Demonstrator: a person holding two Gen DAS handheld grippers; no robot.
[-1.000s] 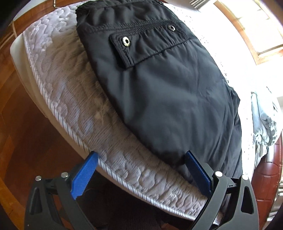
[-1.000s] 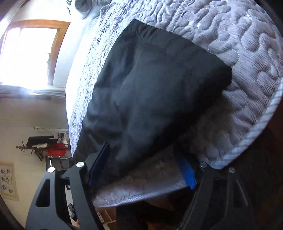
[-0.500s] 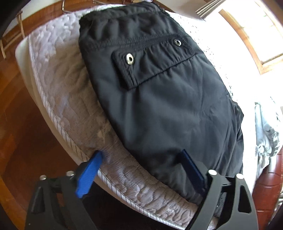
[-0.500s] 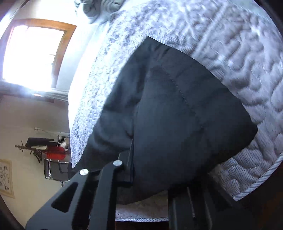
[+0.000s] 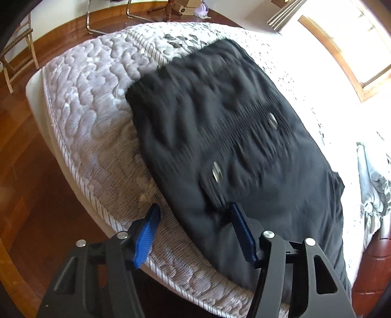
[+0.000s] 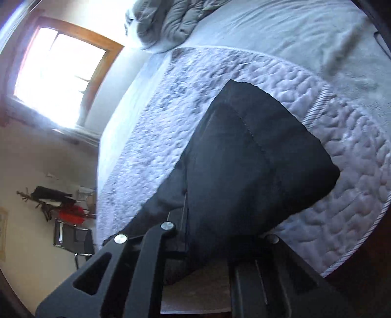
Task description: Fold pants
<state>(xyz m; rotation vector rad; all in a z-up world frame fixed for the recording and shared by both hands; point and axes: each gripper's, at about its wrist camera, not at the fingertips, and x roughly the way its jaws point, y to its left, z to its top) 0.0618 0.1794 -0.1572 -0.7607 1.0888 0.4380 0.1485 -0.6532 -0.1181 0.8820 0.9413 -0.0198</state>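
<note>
Your black pants [image 5: 244, 151] lie along the near edge of the quilted mattress [image 5: 92, 117], limp, light and slick. Your right gripper [image 6: 195, 234] is clenched on their edge; your left gripper [image 5: 195, 222] is closing around the hem beside the snaps [image 5: 217, 172].

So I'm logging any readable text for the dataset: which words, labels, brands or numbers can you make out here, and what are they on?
No legible text in either view.
Black pants: two metal snaps, no visible label or brand; motion-blurred.
Cardboard box on the floor beyond the mattress: one dark mark, too small to read.
Wall poster at the right wrist view's left edge: too small and blurred.
</note>
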